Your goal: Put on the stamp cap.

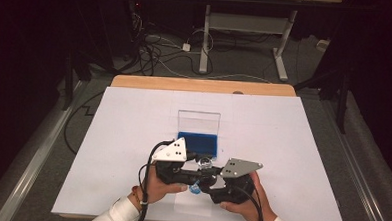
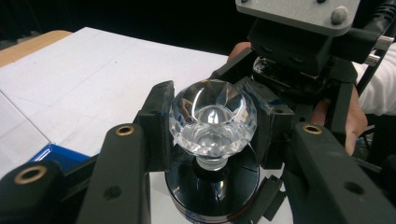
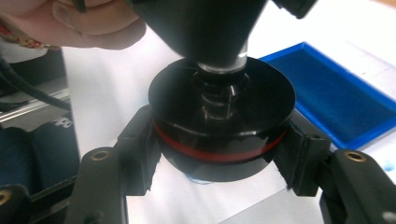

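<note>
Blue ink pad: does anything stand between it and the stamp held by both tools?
Nothing visible does. The stamp's black base sits clamped in the right tool and its crystal knob in the left tool; the blue ink pad lies open beside it, with bare white paper between.

You see a clear, faceted glass-like knob [image 2: 212, 119], glossy, above a smooth, shiny black base [image 3: 222, 126] with a red band. Your gripper pads [image 3: 140, 154] look matt black plastic; brass-coloured inserts sit in them. At 12 o'clock: a glossy blue tray [image 1: 197, 143]. The sheet [image 1: 133, 133] is matt white paper on a wooden table [image 1: 200, 85].
</note>
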Tool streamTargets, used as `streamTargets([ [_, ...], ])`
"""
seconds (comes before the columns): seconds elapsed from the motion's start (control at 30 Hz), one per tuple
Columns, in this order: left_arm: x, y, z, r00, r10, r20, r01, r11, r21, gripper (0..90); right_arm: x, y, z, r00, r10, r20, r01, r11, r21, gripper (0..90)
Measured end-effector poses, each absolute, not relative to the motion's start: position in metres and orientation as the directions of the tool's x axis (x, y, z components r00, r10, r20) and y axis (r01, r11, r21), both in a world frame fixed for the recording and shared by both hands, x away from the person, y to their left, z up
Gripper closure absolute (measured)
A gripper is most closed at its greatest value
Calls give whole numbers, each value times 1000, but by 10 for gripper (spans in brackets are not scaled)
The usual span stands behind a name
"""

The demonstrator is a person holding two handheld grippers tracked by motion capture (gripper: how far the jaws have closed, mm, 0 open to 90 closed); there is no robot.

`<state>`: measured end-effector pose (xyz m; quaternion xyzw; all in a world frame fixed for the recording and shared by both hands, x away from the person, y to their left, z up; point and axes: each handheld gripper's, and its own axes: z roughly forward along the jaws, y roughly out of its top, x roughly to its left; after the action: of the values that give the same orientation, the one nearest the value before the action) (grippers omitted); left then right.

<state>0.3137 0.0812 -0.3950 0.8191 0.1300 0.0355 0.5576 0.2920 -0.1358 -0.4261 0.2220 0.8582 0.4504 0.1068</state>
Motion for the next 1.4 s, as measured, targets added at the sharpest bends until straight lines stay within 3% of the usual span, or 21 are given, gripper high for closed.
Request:
streamTargets([
  [0.47, 311, 77, -393, 969, 244, -46, 139, -379, 915, 547, 294, -139, -427, -877, 478, 53, 311, 478, 822, 388],
  [0.7, 317, 81, -393, 968, 230, -99, 181, -370, 911, 547, 293, -139, -426, -881, 473, 20, 285, 496, 820, 387],
  [1.4, 312, 72, -390, 978, 207, -31, 125, -460, 879, 547, 291, -137, -428, -885, 465, 6, 286, 535, 795, 388],
])
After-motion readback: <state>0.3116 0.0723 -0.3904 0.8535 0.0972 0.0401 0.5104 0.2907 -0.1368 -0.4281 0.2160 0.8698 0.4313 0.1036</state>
